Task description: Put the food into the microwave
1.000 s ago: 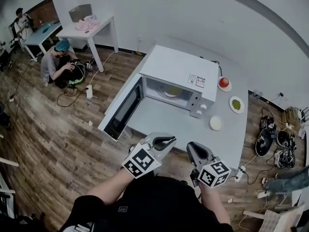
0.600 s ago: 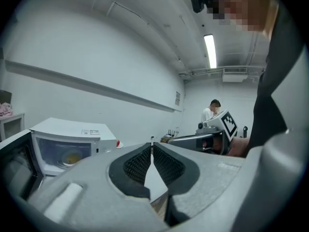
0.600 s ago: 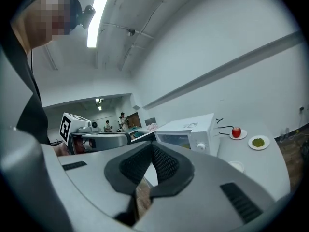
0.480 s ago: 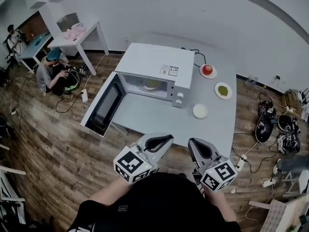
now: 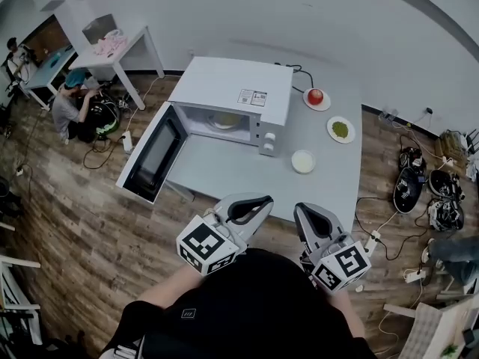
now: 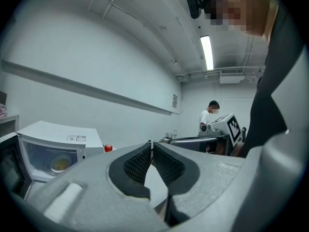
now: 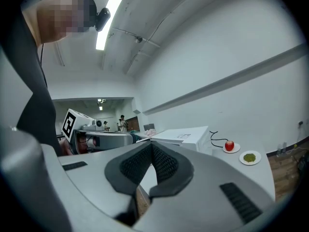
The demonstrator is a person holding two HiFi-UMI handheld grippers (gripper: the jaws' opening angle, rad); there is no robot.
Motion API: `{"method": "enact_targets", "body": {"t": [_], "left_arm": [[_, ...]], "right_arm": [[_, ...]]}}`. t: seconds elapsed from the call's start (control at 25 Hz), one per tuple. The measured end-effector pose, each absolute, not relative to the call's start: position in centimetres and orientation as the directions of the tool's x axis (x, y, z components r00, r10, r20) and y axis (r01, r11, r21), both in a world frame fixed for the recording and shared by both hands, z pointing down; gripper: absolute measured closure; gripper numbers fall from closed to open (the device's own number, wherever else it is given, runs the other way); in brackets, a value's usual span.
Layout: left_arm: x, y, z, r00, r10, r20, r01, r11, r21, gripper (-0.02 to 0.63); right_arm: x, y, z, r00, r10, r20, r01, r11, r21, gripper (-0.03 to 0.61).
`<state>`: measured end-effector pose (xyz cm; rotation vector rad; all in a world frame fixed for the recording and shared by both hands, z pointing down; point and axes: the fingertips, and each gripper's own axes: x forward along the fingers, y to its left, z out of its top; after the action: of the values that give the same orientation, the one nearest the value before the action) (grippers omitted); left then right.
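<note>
A white microwave (image 5: 233, 88) stands on the grey table (image 5: 224, 174) with its door (image 5: 148, 154) swung open to the left. A plate of yellow food (image 5: 224, 120) sits inside it. To its right lie a plate with a red apple (image 5: 316, 96), a plate of green food (image 5: 340, 129) and a pale round dish (image 5: 303, 161). My left gripper (image 5: 258, 203) and right gripper (image 5: 307, 213) hang side by side at the table's near edge, both shut and holding nothing. In the left gripper view the pads (image 6: 145, 159) meet; the right gripper's pads (image 7: 161, 164) meet too.
Cables, bags and a power strip (image 5: 370, 244) lie on the wood floor at the right. A person (image 5: 71, 107) crouches by a white table (image 5: 112, 47) at the back left. The open door juts out past the table's left side.
The view has shifted: the table and microwave now sit higher and farther off. Both grippers have drawn back to the near edge and risen a little. Their jaws stay shut.
</note>
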<state>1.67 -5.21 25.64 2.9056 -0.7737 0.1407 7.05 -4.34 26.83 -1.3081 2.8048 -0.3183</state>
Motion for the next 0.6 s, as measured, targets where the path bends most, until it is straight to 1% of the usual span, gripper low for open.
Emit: {"method": "enact_targets", "body": {"t": [0.6], "left_arm": [[1.5,-6.7,25.8,0.875,-0.465,0.134,-0.478,-0.874,0.088,0.592]], "right_arm": [[6.7,-5.5,27.1,-0.628,-0.775,0.066,-0.771,0.610,-0.181,0.565]]}}
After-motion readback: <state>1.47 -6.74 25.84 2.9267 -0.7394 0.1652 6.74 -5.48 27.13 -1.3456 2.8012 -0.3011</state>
